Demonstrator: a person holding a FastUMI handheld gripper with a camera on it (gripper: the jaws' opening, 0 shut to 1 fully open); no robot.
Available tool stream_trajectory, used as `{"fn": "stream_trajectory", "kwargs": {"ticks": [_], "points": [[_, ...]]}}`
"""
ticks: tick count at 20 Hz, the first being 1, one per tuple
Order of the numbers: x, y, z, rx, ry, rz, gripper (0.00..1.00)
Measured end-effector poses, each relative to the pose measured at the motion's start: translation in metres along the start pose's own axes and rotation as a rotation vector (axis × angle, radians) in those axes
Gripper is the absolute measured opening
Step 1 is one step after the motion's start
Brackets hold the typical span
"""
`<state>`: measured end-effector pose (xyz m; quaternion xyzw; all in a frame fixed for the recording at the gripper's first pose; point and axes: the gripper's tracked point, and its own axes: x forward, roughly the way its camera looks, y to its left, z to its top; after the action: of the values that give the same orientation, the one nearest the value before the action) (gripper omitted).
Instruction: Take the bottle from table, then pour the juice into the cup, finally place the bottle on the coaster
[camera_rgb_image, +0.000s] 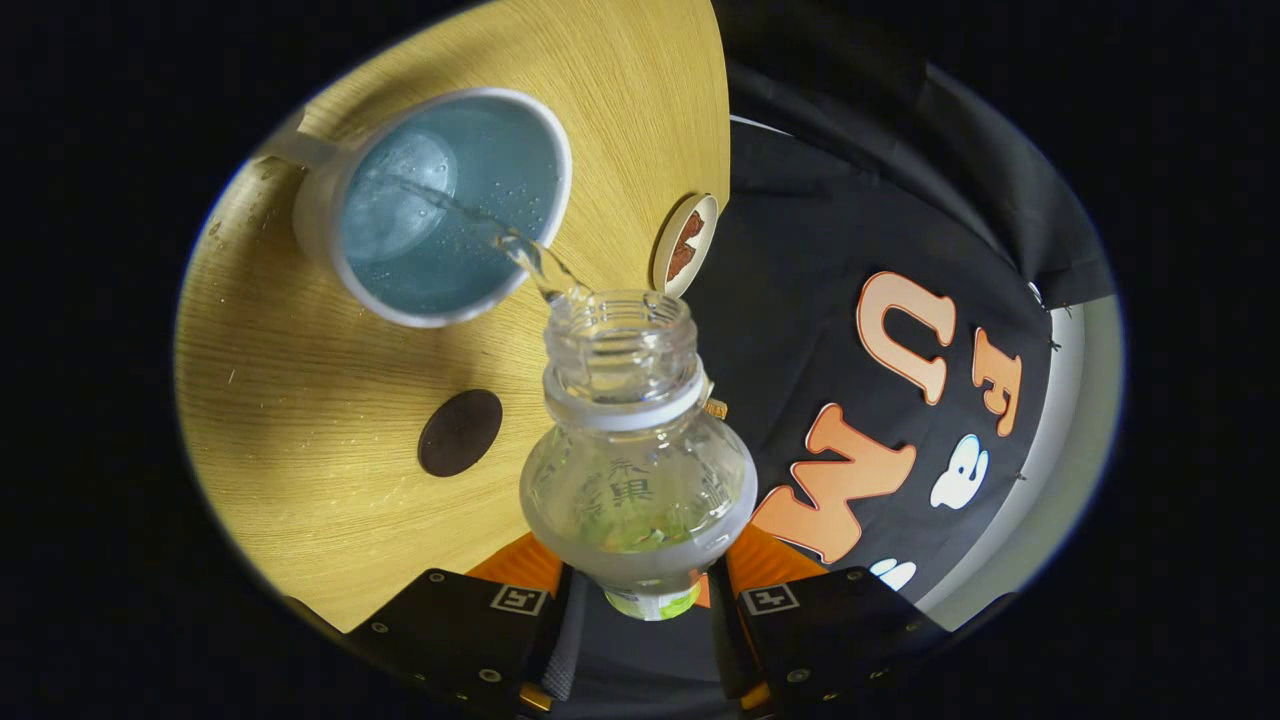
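Observation:
A clear plastic bottle (636, 440) with no cap sits between the fingers of my gripper (640, 598), which is shut on its body. The bottle is tilted over the wooden table (300, 400), its open mouth pointing at a white cup (440, 205) with a blue inside. A thin clear stream runs from the bottle's mouth over the cup's near rim into the cup, where liquid has gathered. A dark round coaster (460, 432) lies flat on the table, nearer to the fingers than the cup and beside the bottle.
A small round white-rimmed object (686, 244) with a brown centre lies near the table's edge, just beyond the bottle's mouth. Past that edge hangs the black booth cloth (800, 250). The cup's handle (290, 150) points away from the bottle.

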<state>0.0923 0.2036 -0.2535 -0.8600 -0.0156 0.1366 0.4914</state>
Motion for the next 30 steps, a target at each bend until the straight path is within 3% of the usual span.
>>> {"fn": "stream_trajectory", "kwargs": {"ticks": [13,30], "points": [[-0.001,-0.002,0.011,-0.138,-0.052,-0.019,0.56],[-0.002,-0.024,0.008,-0.214,-0.041,-0.072,0.56]]}}
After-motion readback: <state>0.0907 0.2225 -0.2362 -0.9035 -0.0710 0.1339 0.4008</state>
